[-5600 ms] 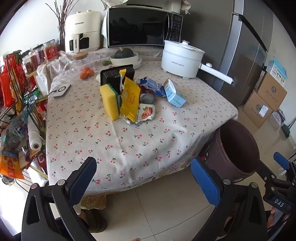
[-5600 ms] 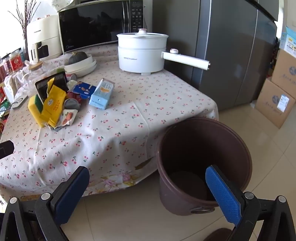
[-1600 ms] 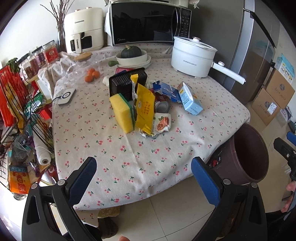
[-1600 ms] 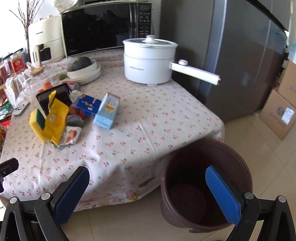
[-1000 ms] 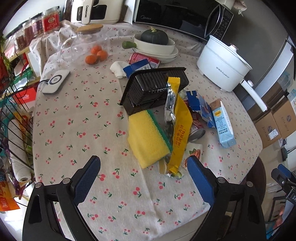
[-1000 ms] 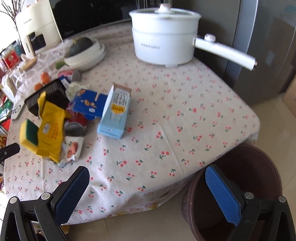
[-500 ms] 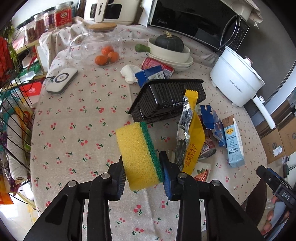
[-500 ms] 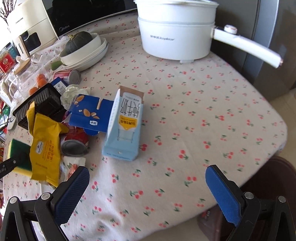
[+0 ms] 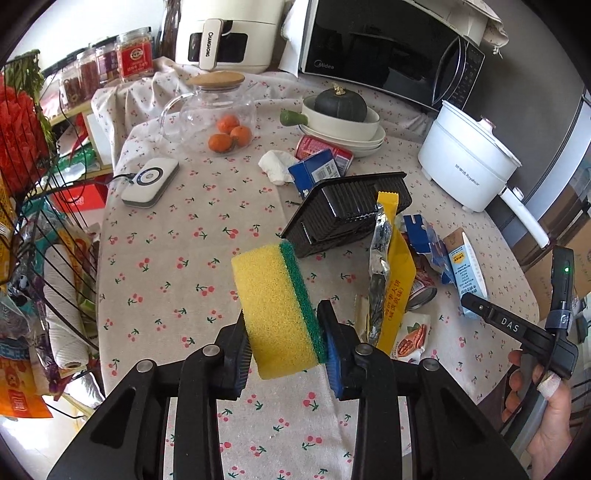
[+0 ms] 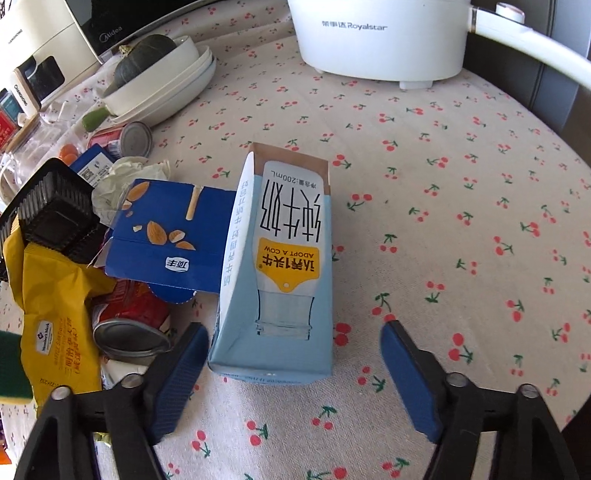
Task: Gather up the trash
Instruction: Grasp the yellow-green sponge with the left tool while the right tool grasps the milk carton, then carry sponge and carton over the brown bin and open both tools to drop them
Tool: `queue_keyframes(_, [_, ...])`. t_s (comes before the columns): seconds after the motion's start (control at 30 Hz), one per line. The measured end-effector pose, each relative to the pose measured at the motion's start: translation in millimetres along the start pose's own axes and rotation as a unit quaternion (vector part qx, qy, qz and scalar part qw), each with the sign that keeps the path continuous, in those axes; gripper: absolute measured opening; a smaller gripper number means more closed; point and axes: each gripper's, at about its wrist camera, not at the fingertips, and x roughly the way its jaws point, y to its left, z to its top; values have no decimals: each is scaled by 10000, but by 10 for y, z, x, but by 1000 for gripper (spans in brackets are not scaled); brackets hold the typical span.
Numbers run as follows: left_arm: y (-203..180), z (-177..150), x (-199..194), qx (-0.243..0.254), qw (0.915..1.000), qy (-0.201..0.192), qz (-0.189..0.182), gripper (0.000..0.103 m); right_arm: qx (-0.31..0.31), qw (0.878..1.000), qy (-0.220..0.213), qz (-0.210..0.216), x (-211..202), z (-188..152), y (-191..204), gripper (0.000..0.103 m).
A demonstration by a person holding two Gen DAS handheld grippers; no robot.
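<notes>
My left gripper (image 9: pixel 284 345) is shut on a yellow and green sponge (image 9: pixel 275 308) and holds it above the cherry-print tablecloth (image 9: pixel 173 258). My right gripper (image 10: pixel 291 373) is open, its jaws on either side of the near end of a light blue milk carton (image 10: pixel 280 266) lying on the table. Left of the carton lie a blue almond box (image 10: pixel 166 236), a red can (image 10: pixel 129 325), a yellow snack bag (image 10: pixel 55 321) and a black plastic tray (image 10: pixel 51 210). The same pile shows in the left wrist view (image 9: pixel 391 280).
A white electric pot (image 10: pixel 380 33) stands at the back right. White bowls with a green squash (image 10: pixel 159 74), a glass jar with oranges (image 9: pixel 218 114), a microwave (image 9: pixel 388 48) and a wire rack (image 9: pixel 33 206) surround the pile.
The left gripper closed on the sponge and lifted it off the table. The right gripper moved in from above the brown bin to straddle the milk carton.
</notes>
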Motion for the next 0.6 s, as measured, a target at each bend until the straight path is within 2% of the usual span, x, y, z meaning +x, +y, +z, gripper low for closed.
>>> queue_keyframes(0.03, [0,-5,-14,5,10000,-7,-3,35,-13,10000,2,22,-1,3,1,55])
queue_keyframes(0.33, [-117,-49,-257,106,9994,-181,-281,35,-44,9994,-338,-45,-563,-33,-139,54])
queue_keyframes(0.6, [-552,-178,-477,612,9956,-318,-637,35,-93,9990,-415,-143,-1149,-250,-429,54])
